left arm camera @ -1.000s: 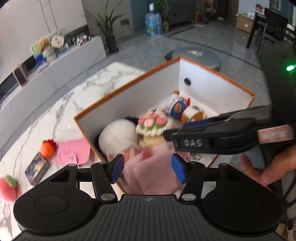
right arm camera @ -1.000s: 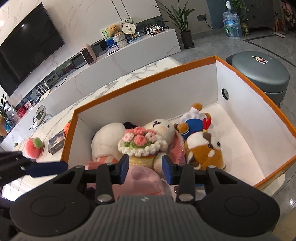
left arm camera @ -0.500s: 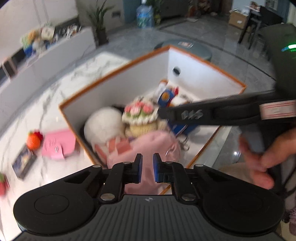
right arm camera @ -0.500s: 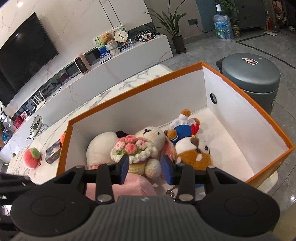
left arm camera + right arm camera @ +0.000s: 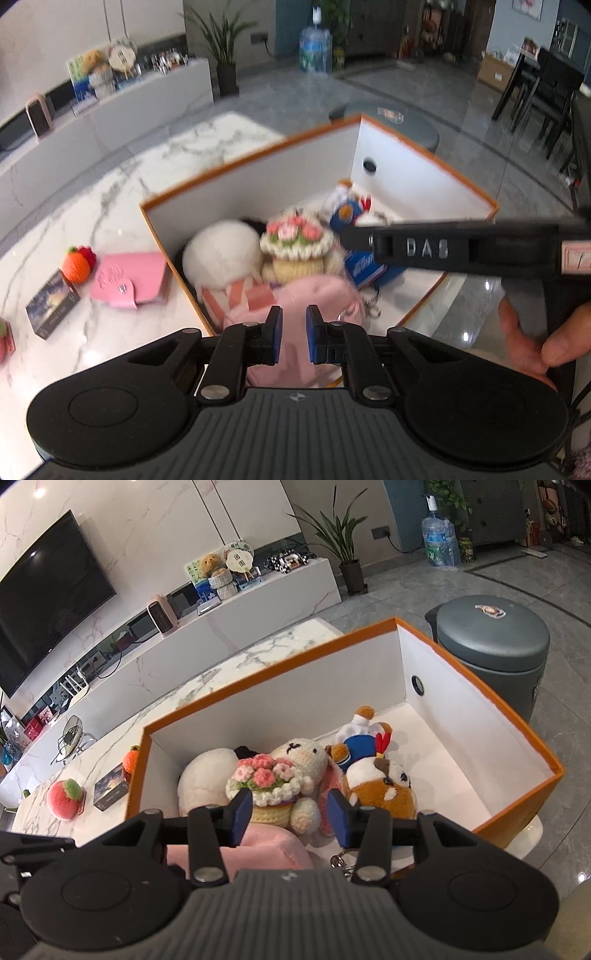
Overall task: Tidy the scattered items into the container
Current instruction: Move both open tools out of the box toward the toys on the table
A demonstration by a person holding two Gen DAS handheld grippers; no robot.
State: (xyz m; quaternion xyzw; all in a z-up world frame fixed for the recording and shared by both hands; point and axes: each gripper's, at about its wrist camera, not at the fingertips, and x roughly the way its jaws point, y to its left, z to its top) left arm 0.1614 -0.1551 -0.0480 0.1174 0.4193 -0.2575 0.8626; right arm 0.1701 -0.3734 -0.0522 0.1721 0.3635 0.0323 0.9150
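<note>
The left tool (image 5: 293, 334) has narrowed to a slim empty gap above the pink bag (image 5: 295, 299), now lying in the box (image 5: 480, 698). The right tool (image 5: 289, 812) hangs apart, empty. The wallet (image 5: 129, 278), orange (image 5: 75, 264) and card box (image 5: 51, 308) remain near the counter's (image 5: 110, 206) left edge.

Wall television (image 5: 48, 613), potted plant (image 5: 347, 546), water jug (image 5: 441, 541), grey stool (image 5: 491, 642).

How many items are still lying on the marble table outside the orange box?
4, all left of the orange box: pink wallet nearest it, orange crochet fruit, small dark box, and pink plush strawberry farthest. More may lie outside the views.
</note>
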